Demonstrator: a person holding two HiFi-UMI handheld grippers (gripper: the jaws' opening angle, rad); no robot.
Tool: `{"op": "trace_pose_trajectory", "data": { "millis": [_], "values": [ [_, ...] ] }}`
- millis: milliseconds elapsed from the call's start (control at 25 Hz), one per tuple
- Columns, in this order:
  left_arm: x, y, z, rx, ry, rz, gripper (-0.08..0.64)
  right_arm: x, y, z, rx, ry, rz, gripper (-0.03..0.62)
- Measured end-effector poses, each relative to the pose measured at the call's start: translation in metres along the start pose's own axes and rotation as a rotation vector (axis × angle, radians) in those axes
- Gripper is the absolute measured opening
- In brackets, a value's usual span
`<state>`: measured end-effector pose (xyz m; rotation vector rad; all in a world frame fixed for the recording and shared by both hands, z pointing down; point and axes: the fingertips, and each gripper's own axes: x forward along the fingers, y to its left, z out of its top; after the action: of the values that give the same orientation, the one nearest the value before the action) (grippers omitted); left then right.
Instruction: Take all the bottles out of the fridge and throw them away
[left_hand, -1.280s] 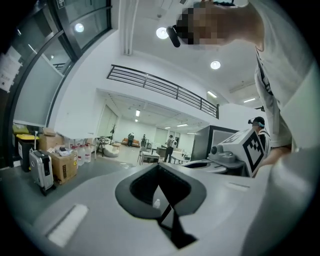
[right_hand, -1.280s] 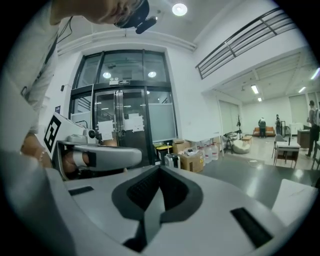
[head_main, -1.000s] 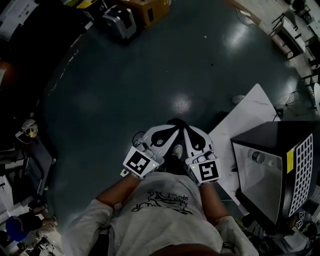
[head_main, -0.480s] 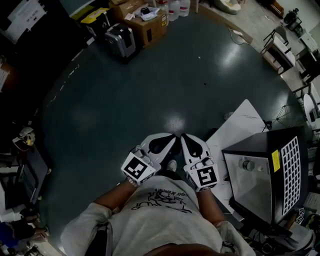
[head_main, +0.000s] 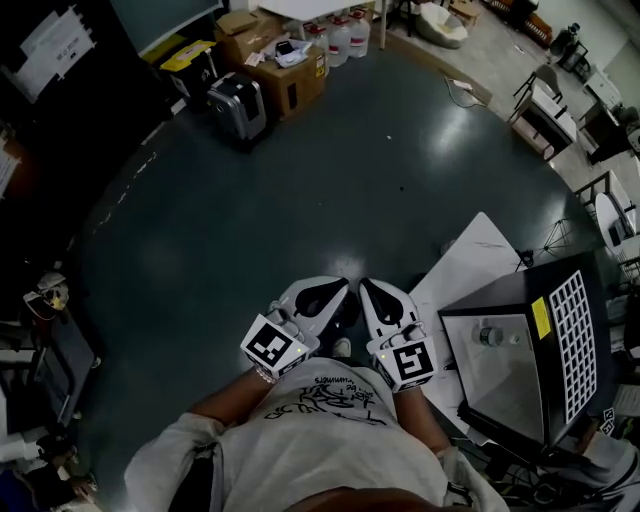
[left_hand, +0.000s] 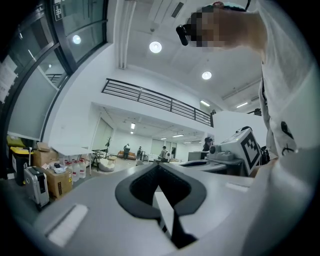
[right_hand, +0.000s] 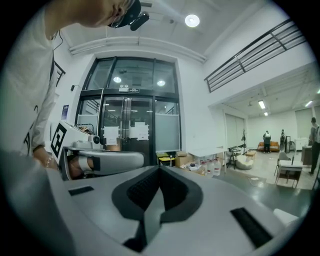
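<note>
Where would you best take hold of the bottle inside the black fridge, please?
Grip the bottle around its round body below the cap, coming in through the fridge's lit front, the only side not walled in black. Whether a door covers that front, I cannot tell.

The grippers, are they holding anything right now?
Nothing. The left gripper and the right gripper both have their jaws closed together, empty.

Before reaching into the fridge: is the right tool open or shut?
Shut: the right tool has its jaws together, nothing between them.
</note>
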<state>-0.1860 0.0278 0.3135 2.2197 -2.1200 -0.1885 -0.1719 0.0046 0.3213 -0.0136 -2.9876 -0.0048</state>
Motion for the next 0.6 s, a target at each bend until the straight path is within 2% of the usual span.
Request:
{"op": "trace_pose_trajectory", "data": {
  "millis": [280,600],
  "values": [
    [0.003,-0.009,0.006,0.001,-0.004,-0.054,0.006,-0.006,0.005,0.008,-0.024,-0.005,-0.028,0.009],
    [0.012,-0.031,0.002,0.006,0.004,-0.146,0.006,-0.029,0.002,0.005,-0.015,-0.013,-0.113,0.009]
  ]
}}
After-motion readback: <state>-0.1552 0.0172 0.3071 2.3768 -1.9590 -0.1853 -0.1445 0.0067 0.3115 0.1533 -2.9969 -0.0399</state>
